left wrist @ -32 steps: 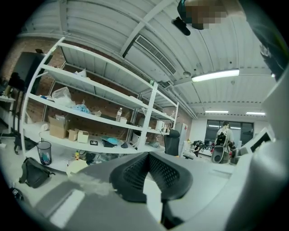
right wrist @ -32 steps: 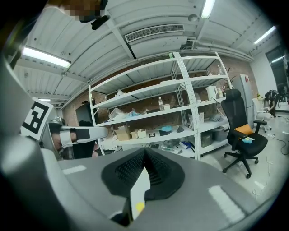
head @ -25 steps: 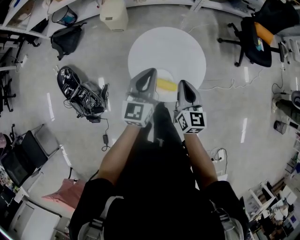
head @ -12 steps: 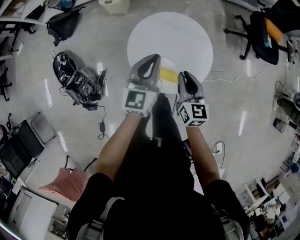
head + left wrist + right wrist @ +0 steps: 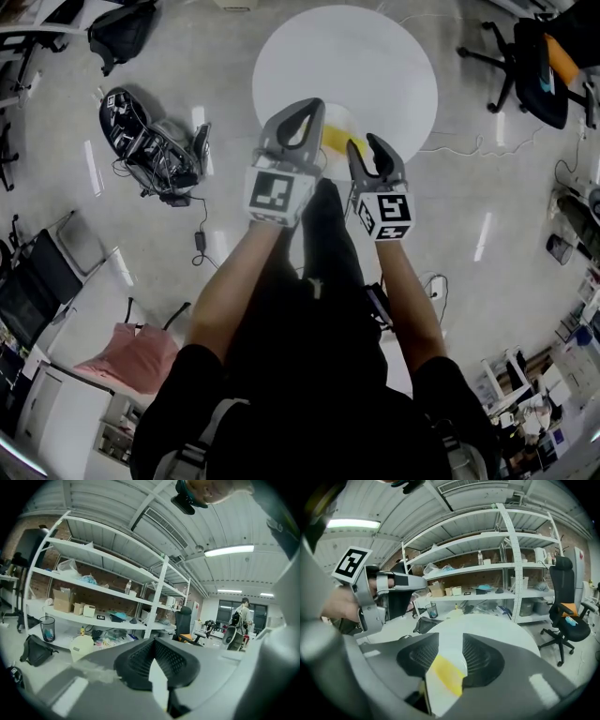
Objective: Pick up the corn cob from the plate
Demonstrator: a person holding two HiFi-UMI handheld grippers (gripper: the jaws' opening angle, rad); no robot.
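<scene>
A yellow corn cob (image 5: 335, 141) lies on a white plate (image 5: 339, 114) near the front edge of a round white table (image 5: 394, 66). My right gripper (image 5: 366, 142) hovers just right of the cob and its jaws are opening. In the right gripper view the cob (image 5: 447, 674) shows through the gap of the right gripper (image 5: 450, 637), beyond the pads and untouched. My left gripper (image 5: 305, 105) hangs over the plate's left side with its tips together. In the left gripper view the left gripper (image 5: 153, 641) holds nothing.
An office chair with an orange cushion (image 5: 534, 66) stands right of the table. A black bag (image 5: 117, 37), a tangle of cables and gear (image 5: 150, 150) and a pink cloth (image 5: 141, 361) lie on the floor at left. White shelving (image 5: 487, 573) lines the far wall.
Both grippers have come down toward the plate. The right gripper's jaws, shut a second ago, now stand apart. The left gripper's jaws look the same.
</scene>
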